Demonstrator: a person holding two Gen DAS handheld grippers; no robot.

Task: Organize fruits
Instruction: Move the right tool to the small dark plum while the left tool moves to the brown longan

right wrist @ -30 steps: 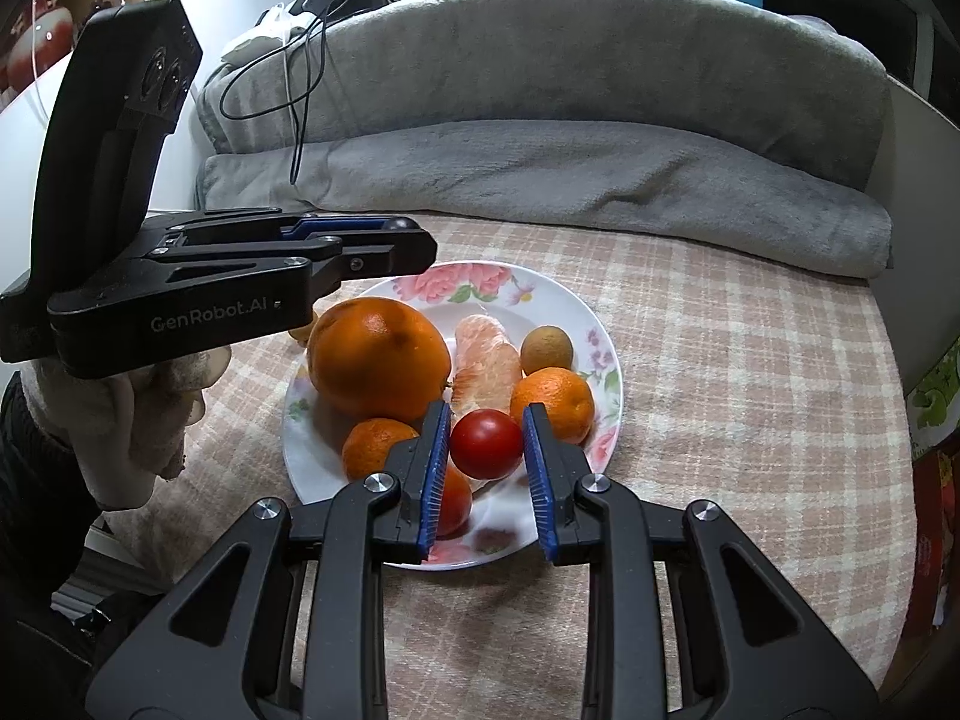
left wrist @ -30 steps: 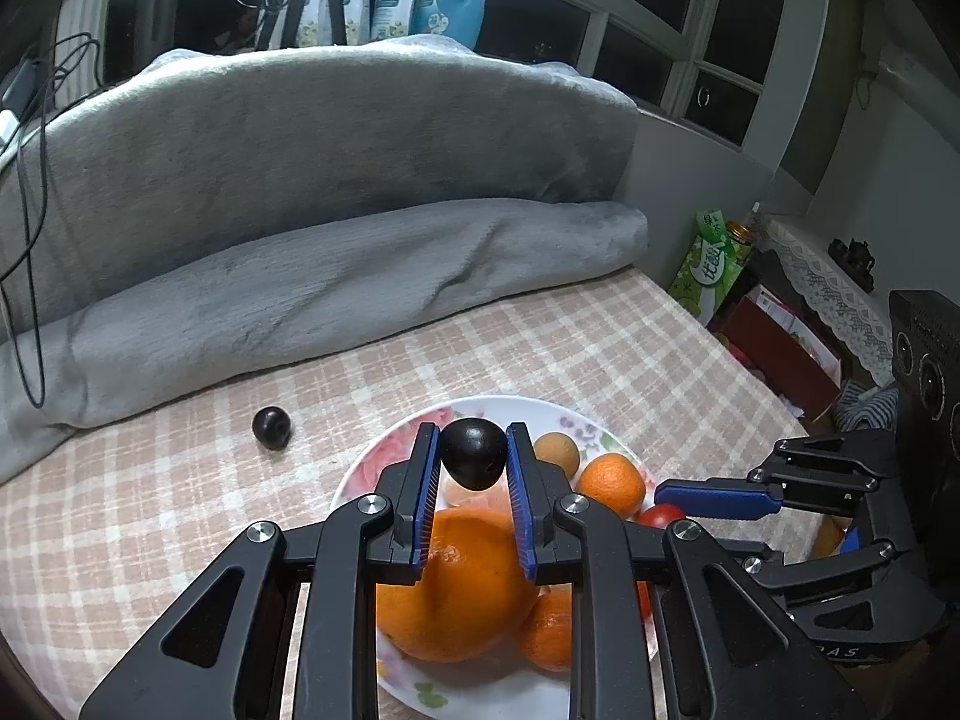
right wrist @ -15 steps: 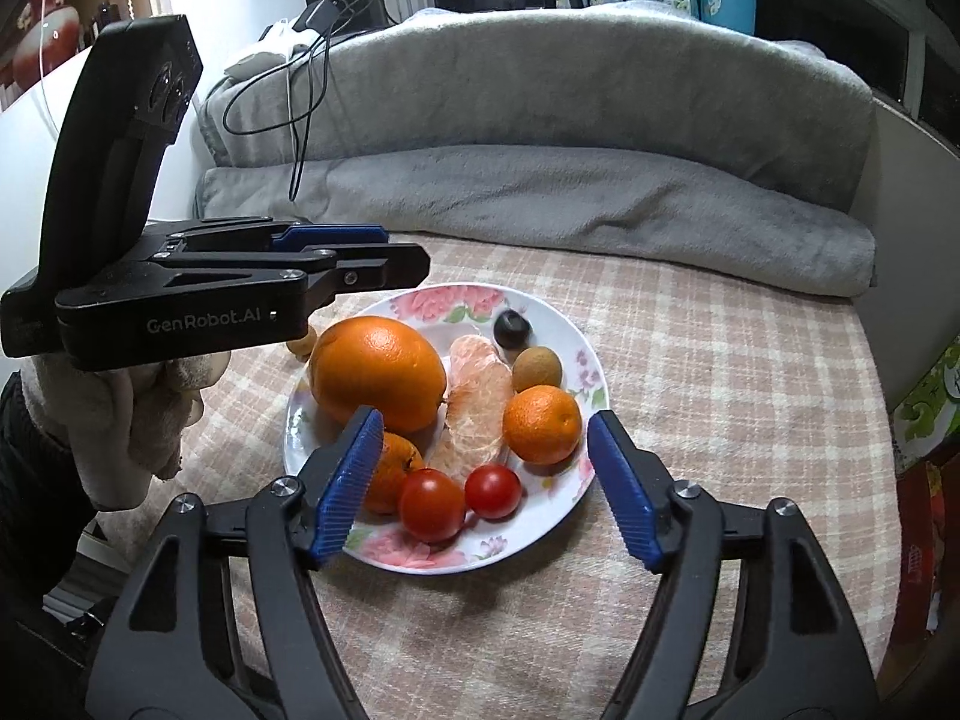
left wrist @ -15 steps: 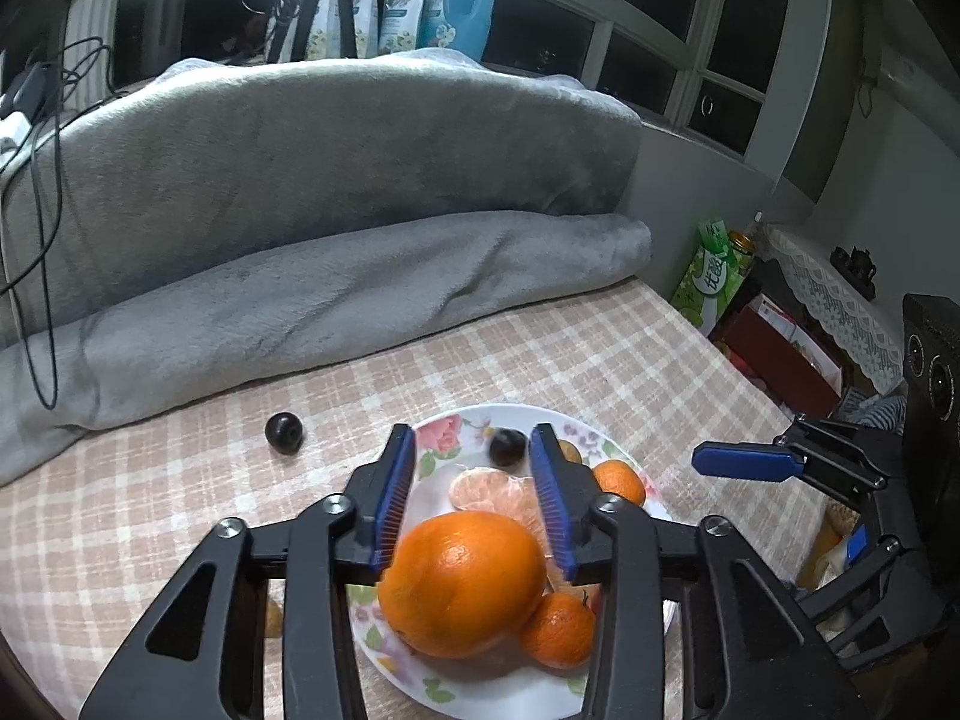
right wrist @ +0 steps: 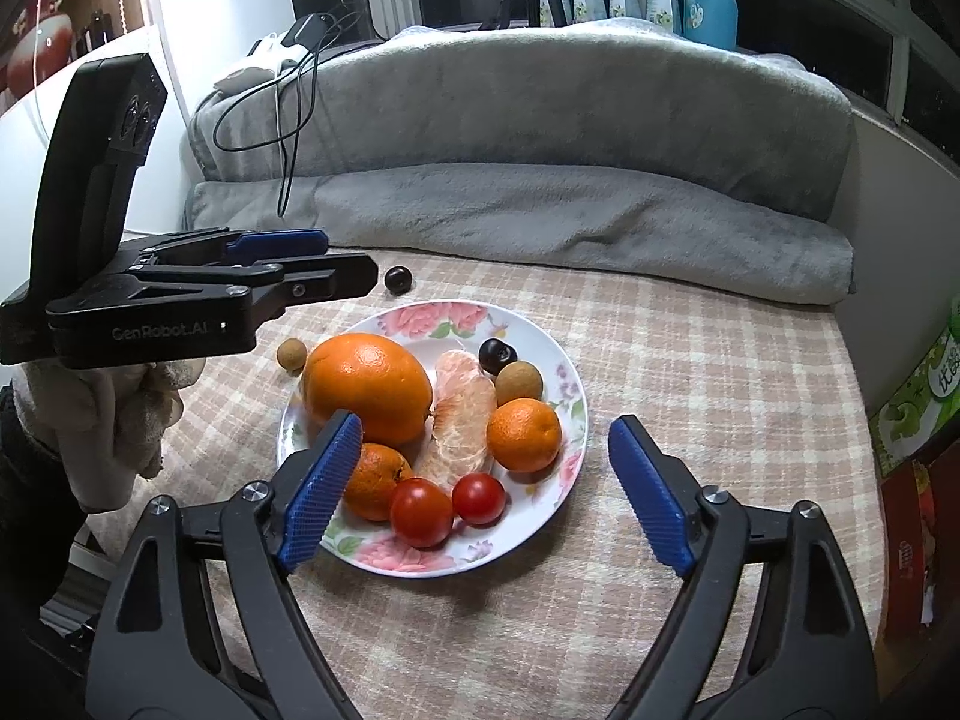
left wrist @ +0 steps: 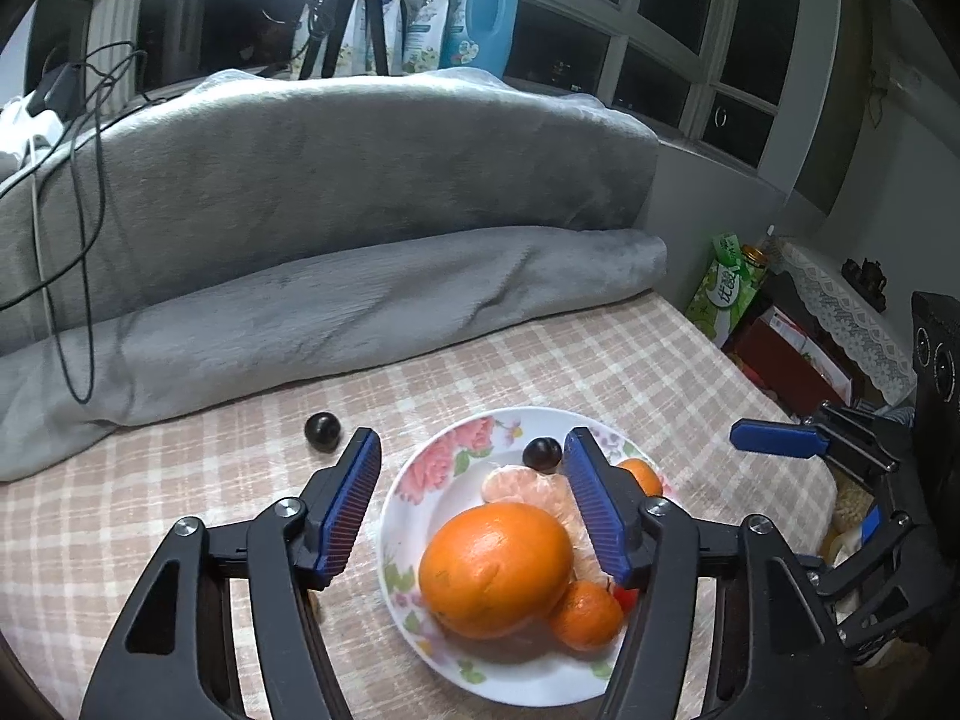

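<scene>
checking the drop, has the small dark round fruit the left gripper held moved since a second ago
Yes. The small dark round fruit has left the left gripper, whose jaws are opening, and now lies on the floral plate beside the peeled citrus.

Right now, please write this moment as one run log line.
left gripper: opening, empty | right gripper: opening, empty | plate: fruits on it | dark fruit: off plate, on cloth

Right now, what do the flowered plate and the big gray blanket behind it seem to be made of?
The plate looks like glazed ceramic or possibly melamine: glossy white surface, printed pink flowers, soft reflections on the rim. The gray blanket looks like plush fleece: matte, fuzzy nap with brushed streaks and soft rounded folds.
</scene>
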